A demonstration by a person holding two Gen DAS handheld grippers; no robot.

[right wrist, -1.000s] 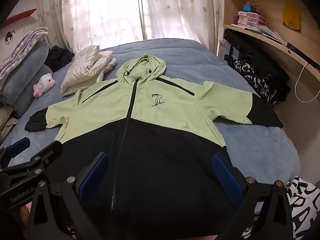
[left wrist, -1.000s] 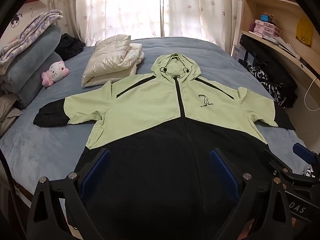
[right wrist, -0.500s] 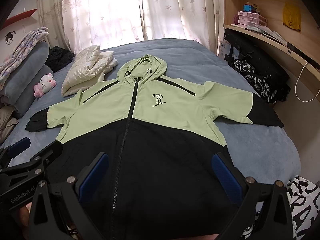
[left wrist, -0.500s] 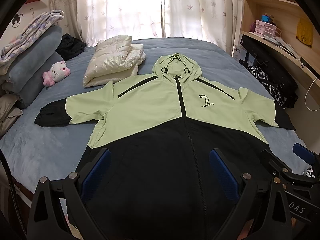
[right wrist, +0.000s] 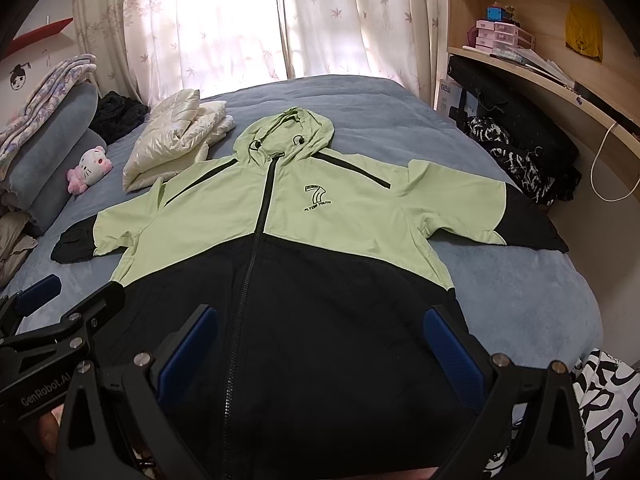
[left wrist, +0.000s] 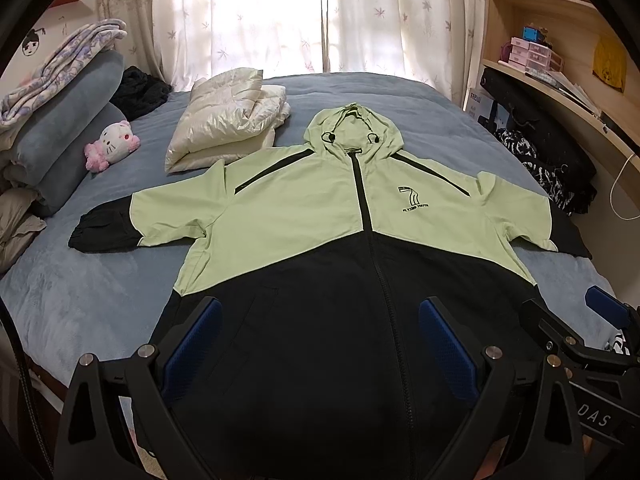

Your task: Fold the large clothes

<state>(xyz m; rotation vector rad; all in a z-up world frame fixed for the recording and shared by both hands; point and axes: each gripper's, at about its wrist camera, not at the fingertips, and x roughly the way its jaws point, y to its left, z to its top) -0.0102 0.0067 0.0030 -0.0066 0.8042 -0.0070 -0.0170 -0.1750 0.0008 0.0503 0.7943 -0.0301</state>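
Item: light-green and black hooded zip jacket [left wrist: 320, 216], printed "7 FLYING YOUTH" on the chest. Laid flat, front up, zip closed, sleeves spread to either side, hood away from the cameras, on a bed with a grey-blue plush cover [left wrist: 80, 296].

Left gripper [left wrist: 320, 340]: black frame, blue pads, jaws wide apart, holding nothing, over the jacket's black lower half near the hem.

Right gripper [right wrist: 320, 344]: same build, jaws wide apart, holding nothing, over the same black lower half, just beside the left gripper.

Also on bed: folded cream puffer garment [left wrist: 228, 120] near the hood; pink-and-white plush cat toy [left wrist: 114, 144]; stacked grey bolsters [left wrist: 64, 140] at left.
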